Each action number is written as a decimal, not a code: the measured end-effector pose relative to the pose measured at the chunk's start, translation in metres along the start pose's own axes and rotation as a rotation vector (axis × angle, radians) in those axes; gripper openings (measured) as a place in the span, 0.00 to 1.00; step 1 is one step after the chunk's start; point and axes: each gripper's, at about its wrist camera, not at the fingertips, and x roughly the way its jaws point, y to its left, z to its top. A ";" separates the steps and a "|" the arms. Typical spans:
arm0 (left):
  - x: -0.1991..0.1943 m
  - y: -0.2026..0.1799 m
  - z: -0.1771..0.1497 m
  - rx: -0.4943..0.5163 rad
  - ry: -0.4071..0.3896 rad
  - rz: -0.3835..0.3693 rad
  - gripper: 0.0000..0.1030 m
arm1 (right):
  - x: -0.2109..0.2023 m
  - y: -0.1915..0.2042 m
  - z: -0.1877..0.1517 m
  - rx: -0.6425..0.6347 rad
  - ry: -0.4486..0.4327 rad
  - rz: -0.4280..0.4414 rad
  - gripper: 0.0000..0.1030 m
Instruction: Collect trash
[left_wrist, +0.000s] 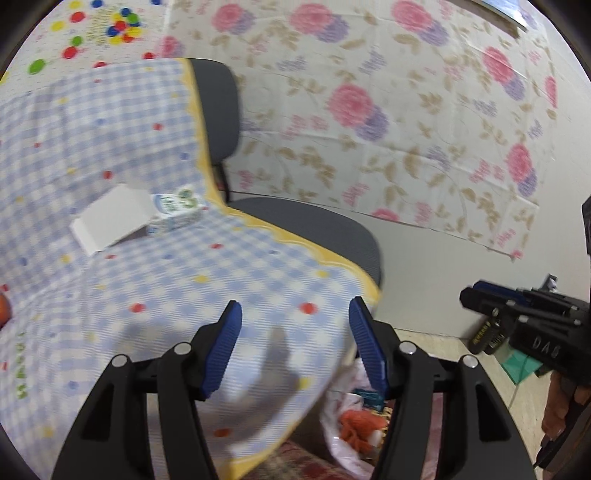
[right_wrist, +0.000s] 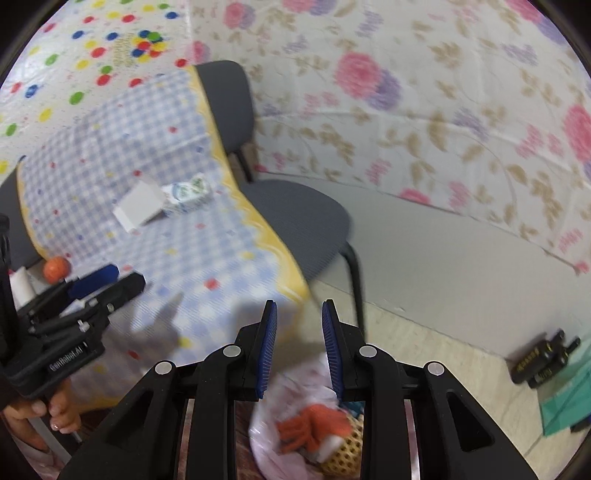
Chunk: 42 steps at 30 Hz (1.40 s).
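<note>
A white carton (left_wrist: 110, 219) with a green and blue printed end lies on its side on the checked tablecloth (left_wrist: 155, 280); it also shows in the right wrist view (right_wrist: 162, 201). My left gripper (left_wrist: 295, 321) is open and empty above the table's near corner. My right gripper (right_wrist: 298, 325) is open and empty, above a pale plastic trash bag (right_wrist: 291, 424) on the floor. The bag holds orange scraps (right_wrist: 314, 424) and a netted item; it also shows below the table edge in the left wrist view (left_wrist: 351, 421). An orange ball (right_wrist: 56, 268) sits at the table's left.
A grey chair (left_wrist: 303, 221) stands beside the table against the flowered wall. Dark bottles (right_wrist: 539, 356) and a green bag (right_wrist: 565, 402) stand on the floor at the right. A white roll (right_wrist: 22, 286) sits near the orange ball.
</note>
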 end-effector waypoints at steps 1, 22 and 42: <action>-0.002 0.006 0.002 -0.005 -0.001 0.016 0.57 | 0.001 0.007 0.005 -0.010 -0.008 0.014 0.27; 0.003 0.155 0.077 -0.101 -0.035 0.331 0.57 | 0.113 0.125 0.139 -0.123 -0.032 0.216 0.27; 0.099 0.239 0.111 -0.169 0.013 0.388 0.57 | 0.320 0.161 0.187 -0.166 0.212 0.284 0.54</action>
